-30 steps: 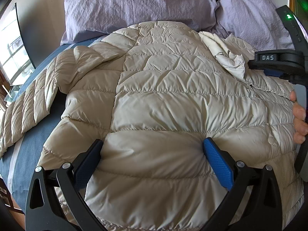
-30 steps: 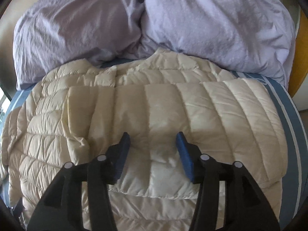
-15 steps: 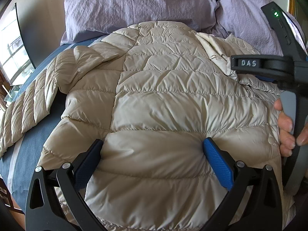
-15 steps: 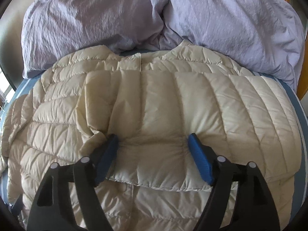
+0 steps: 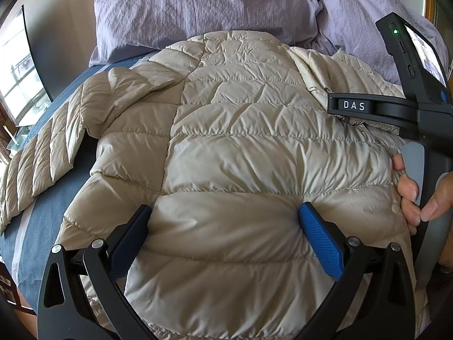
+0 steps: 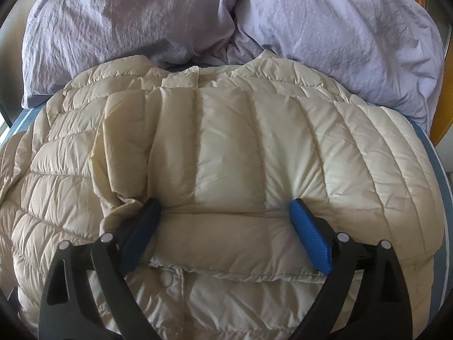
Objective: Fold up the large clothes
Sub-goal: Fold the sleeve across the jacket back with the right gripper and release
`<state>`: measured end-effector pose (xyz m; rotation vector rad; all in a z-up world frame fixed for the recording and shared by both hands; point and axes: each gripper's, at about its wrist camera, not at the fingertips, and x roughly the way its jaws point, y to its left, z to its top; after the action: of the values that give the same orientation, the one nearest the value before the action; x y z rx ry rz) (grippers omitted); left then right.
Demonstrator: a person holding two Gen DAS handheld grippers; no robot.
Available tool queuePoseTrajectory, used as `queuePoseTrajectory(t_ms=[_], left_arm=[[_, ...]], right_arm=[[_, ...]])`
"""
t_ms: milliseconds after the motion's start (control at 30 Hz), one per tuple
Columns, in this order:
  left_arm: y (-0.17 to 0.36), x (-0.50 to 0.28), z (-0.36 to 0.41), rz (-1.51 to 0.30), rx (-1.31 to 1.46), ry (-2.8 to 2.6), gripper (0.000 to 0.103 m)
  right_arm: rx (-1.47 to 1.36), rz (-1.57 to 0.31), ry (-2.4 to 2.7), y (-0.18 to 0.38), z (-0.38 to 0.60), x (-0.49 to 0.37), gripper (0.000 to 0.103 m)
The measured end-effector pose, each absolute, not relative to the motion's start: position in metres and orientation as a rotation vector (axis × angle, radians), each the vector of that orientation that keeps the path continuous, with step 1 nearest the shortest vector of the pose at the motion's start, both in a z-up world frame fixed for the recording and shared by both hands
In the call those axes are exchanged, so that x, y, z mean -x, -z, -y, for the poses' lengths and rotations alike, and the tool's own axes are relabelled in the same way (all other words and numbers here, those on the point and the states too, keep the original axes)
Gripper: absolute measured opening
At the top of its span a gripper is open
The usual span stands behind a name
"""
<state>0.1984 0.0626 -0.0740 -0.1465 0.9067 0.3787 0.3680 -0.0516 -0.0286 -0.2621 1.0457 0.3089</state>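
Observation:
A beige quilted puffer jacket [image 5: 240, 141] lies spread on the bed; its left sleeve [image 5: 36, 167] stretches out to the left. My left gripper [image 5: 225, 212] is open, its blue pads pressing down on the jacket's body near the hem. The right sleeve [image 6: 254, 155] is folded across the jacket's body. My right gripper [image 6: 225, 206] is open, its pads resting on that folded sleeve near its cuff edge. The right gripper's body [image 5: 396, 107] and the hand holding it show at the right of the left wrist view.
The blue bedsheet [image 5: 45, 215] with a pale stripe lies under the jacket. Lilac pillows and duvet [image 6: 198, 19] are piled at the head of the bed behind the jacket. A window [image 5: 17, 79] is at the far left, a wooden frame [image 6: 441, 113] at the right.
My right gripper opened wider, let the folded sleeve settle on the jacket, and drew back a little. My left gripper stayed still, open on the jacket.

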Motion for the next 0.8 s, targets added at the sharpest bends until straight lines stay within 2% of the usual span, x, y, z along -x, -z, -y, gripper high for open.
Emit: queuePoseTrajectory(t_ms=[500,800], left_arm=[[0.072,-0.195,-0.063,-0.893,0.168,-0.365,0.102],[0.045,-0.168,-0.087,-0.833,0.217,-0.411,0.102]], right_arm=[[0.241,-1.066,-0.302,0.032,0.053,-0.376,0.101],[0.233,-1.066,-0.298,0.033,0.053,-0.376,0.101]])
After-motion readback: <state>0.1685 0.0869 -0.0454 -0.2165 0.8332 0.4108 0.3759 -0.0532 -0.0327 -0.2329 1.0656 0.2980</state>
